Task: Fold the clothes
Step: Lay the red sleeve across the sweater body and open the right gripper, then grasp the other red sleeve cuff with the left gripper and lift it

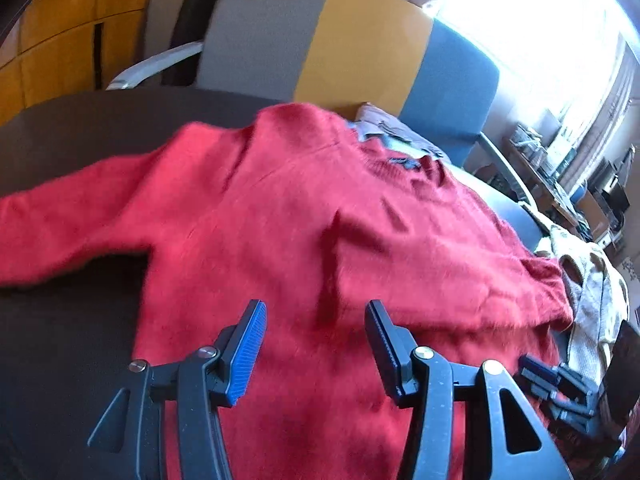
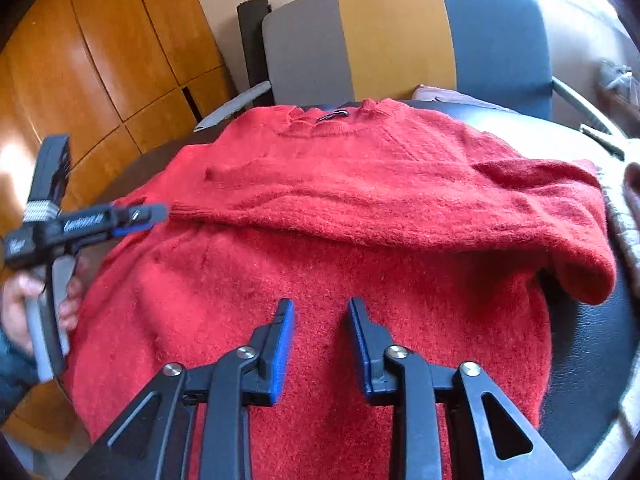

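Observation:
A fuzzy red sweater (image 1: 280, 216) lies flat on the dark table (image 1: 80, 128), collar toward the chair. In the left wrist view one sleeve (image 1: 60, 232) stretches out to the left. In the right wrist view the other sleeve (image 2: 400, 208) lies folded across the chest, its cuff (image 2: 184, 212) just beside the tips of my left gripper (image 2: 158, 216). My left gripper (image 1: 316, 312) is open over the sweater's body with nothing between its fingers. My right gripper (image 2: 320, 308) hovers over the lower body, jaws partly apart and empty; it also shows low at the right (image 1: 536, 380).
A chair (image 2: 396, 36) with a grey, yellow and blue back stands behind the table, with another garment (image 1: 384, 124) on its seat. A beige garment (image 1: 592, 292) lies at the table's right edge. Wooden wall panels (image 2: 100, 60) fill the left. A hand (image 2: 16, 308) holds the left gripper.

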